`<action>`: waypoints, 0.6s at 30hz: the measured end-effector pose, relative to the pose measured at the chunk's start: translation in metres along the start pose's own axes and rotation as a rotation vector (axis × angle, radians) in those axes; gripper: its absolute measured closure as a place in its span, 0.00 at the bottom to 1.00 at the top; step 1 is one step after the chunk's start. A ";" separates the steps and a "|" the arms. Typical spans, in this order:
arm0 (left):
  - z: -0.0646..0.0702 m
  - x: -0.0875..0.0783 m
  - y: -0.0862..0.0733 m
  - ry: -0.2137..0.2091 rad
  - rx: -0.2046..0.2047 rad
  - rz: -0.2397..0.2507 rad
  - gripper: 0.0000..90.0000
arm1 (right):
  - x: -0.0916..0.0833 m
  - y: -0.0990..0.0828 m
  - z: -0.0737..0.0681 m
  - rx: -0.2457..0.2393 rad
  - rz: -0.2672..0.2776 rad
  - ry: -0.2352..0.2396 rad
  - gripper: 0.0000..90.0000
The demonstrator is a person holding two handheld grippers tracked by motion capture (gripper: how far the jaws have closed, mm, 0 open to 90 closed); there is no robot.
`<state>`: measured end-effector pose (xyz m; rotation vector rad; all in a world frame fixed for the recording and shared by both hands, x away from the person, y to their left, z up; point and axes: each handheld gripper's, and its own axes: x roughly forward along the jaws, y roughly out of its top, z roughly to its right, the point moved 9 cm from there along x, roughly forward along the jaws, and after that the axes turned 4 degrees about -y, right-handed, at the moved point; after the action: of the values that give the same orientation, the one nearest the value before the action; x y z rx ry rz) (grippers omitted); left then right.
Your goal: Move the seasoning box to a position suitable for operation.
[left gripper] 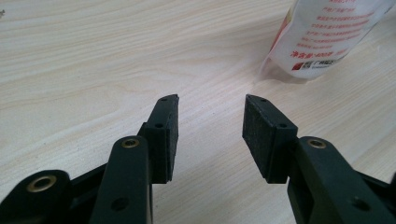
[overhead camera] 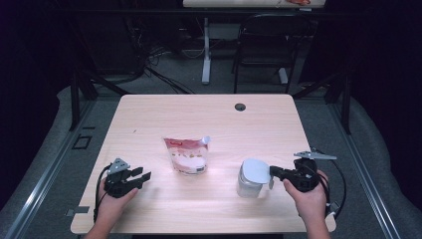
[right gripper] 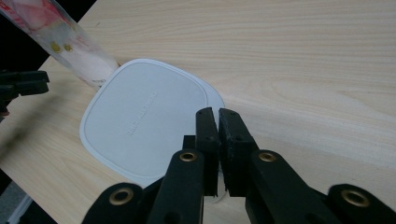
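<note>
jaws of right gripper (right gripper: 218, 114) pressed together on the edge of white lid (right gripper: 144, 119), sitting tilted on clear jar (overhead camera: 247, 183) at table (overhead camera: 209, 107) right-front. left gripper (left gripper: 210, 105) spread, empty, near spouted pouch (overhead camera: 187, 155) standing mid-table. lid likely coming off; pouch untouched, pouring probably still ahead.

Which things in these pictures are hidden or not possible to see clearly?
- Container contents: high view, too small; right gripper view, lid covers them.
- Pouch top: left gripper view, cut off by the edge.
- Right gripper pads' hold on the lid edge: hidden by the jaws.
</note>
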<state>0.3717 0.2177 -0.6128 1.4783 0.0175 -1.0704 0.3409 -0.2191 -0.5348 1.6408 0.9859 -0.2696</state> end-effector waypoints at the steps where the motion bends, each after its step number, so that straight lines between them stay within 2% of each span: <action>1: 0.000 0.000 0.000 0.000 0.000 0.000 0.62 | 0.000 0.000 0.000 0.002 0.000 0.006 0.97; 18: 0.000 0.000 0.000 0.000 0.003 0.000 0.62 | 0.000 0.000 0.001 0.013 0.003 0.017 0.97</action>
<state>0.3718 0.2177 -0.6127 1.4807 0.0158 -1.0713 0.3411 -0.2200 -0.5355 1.6589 0.9962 -0.2617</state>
